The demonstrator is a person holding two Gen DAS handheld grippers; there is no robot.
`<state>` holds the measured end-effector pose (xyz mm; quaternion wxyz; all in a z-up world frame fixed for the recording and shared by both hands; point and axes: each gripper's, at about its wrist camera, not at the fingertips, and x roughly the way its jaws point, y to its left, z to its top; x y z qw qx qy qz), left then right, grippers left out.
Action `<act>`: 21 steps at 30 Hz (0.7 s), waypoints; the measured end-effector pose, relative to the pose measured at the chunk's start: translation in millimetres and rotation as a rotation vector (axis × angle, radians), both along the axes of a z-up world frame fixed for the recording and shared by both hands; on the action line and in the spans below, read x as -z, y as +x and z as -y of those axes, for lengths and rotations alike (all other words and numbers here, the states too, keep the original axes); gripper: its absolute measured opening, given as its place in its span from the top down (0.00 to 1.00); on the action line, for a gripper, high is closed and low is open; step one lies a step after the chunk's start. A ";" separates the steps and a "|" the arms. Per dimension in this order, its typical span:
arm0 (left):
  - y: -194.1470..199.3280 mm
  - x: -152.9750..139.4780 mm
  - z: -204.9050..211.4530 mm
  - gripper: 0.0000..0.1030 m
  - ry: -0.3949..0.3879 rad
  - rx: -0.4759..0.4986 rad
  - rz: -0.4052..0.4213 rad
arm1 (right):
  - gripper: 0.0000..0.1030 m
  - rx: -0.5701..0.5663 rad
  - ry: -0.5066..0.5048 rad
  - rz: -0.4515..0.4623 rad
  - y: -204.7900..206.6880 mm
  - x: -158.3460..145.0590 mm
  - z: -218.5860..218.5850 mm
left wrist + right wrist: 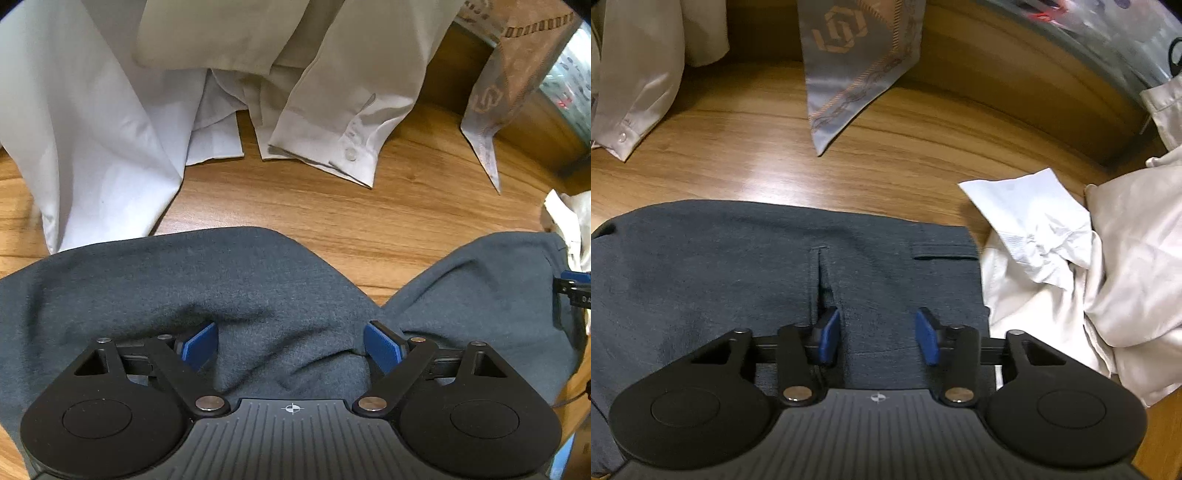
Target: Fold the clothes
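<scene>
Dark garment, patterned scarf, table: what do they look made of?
Dark garment: matte, slightly fuzzy weave, probably wool-like or brushed cotton; no sheen, soft folds. Patterned scarf: smooth with a soft sheen, likely silk or satin-type synthetic; it hangs limp to a sharp point. Table: wood grain with glossy glare, so varnished wood or laminate; the pictures cannot settle which.

A glossy wood-grain tabletop [746, 155] reflects overhead light, bordered at the far edge by a raised wooden ledge [1015, 85]
</scene>
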<state>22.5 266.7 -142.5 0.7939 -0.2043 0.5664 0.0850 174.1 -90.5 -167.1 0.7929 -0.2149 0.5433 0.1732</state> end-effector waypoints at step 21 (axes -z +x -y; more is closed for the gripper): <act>-4.5 -38.9 -32.3 0.96 0.035 -0.183 0.151 | 0.94 0.018 0.096 0.108 16.3 -54.4 0.9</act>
